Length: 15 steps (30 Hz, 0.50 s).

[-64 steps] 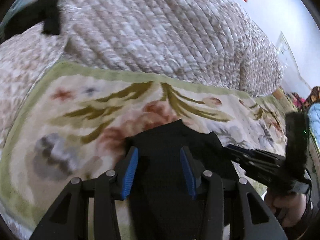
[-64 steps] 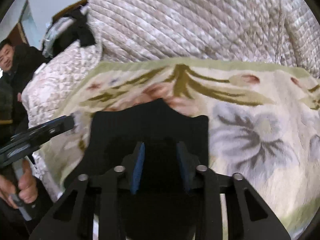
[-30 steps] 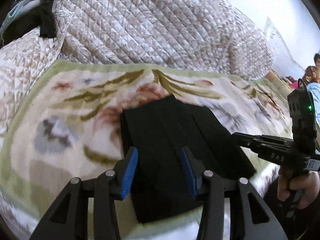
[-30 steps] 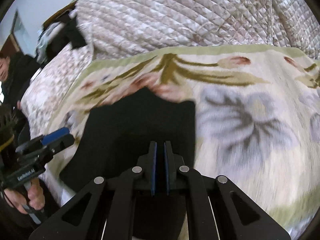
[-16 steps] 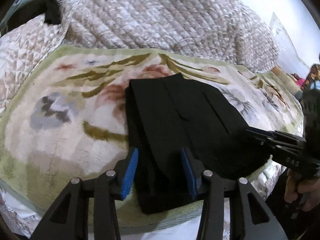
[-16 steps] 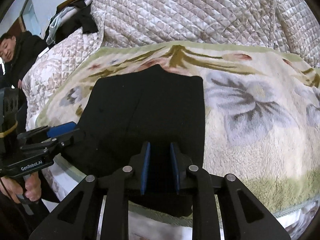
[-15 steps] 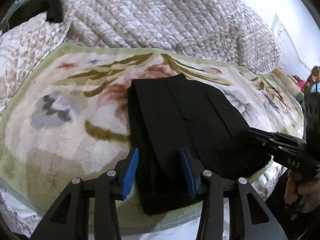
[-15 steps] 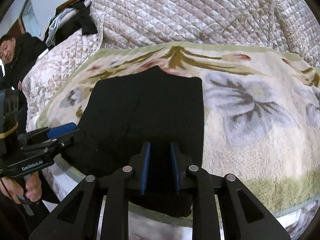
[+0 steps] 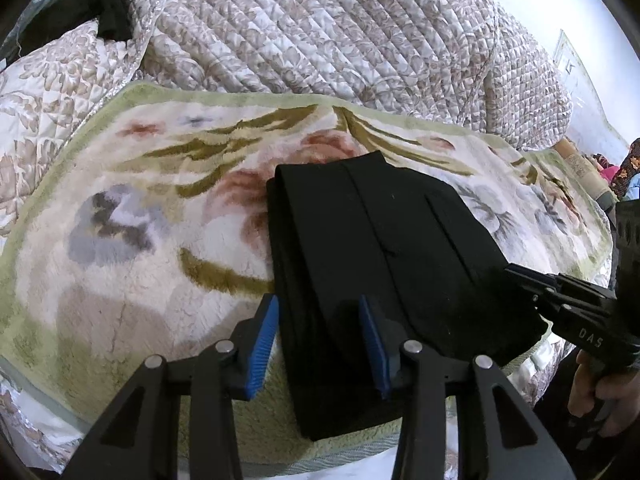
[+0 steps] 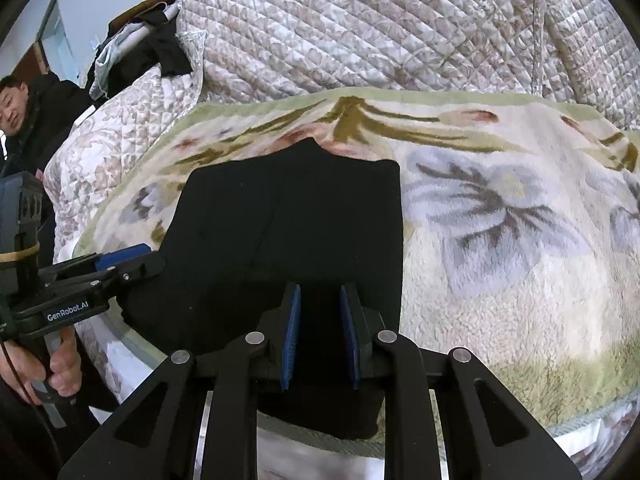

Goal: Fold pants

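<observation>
Though folded, pants [image 9: 384, 264] ungripped

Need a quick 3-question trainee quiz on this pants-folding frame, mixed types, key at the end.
1. True or false: the pants lie folded on the floral blanket.
2. What lies behind the blanket? A) quilt B) wooden chair C) bare mattress
3. Fill in: both the left gripper and the right gripper have ____ pads.

Key: 1 true; 2 A, the quilt; 3 blue.
</observation>
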Each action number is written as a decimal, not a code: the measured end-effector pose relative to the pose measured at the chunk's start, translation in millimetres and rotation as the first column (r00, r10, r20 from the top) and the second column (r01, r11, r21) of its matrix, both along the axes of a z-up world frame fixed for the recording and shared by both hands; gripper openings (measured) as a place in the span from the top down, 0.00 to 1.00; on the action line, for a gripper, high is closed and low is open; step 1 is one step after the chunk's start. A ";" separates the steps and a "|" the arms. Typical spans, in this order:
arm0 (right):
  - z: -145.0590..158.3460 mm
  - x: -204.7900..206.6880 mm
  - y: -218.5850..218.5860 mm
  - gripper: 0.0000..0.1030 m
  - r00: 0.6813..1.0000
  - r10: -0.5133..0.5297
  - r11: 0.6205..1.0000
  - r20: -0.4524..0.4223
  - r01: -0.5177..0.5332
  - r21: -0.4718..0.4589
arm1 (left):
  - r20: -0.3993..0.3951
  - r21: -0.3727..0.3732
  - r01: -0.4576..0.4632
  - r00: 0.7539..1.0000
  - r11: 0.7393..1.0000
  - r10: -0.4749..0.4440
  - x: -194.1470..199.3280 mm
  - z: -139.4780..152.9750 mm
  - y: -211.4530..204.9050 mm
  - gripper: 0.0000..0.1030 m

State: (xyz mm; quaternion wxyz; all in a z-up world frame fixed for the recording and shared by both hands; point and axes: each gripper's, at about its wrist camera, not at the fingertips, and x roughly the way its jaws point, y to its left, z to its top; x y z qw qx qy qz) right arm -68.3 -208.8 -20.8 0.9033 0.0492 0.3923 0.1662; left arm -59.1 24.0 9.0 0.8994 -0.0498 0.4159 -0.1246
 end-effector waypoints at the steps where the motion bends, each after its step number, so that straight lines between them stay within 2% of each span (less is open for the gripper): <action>1: 0.1 0.3 -0.4 0.80 1.000 -0.002 1.000 -0.001 0.002 0.000 | 0.001 0.004 -0.002 1.000 1.000 0.002 0.0 1.1 0.1 0.57; 11: 8.8 14.1 -0.9 0.79 1.000 0.010 1.000 -0.021 -0.009 0.016 | -0.003 0.016 0.014 1.000 1.000 -0.014 15.6 12.2 -2.7 0.57; 14: 12.5 19.7 0.2 0.74 0.999 0.026 1.000 -0.023 -0.025 0.017 | 0.006 0.012 0.037 0.999 0.999 -0.037 24.0 16.6 -5.4 0.57; 15: 14.0 21.5 0.1 0.69 0.999 0.028 1.000 -0.020 -0.028 0.014 | 0.012 -0.001 0.044 0.999 0.999 -0.044 27.2 17.8 -4.7 0.57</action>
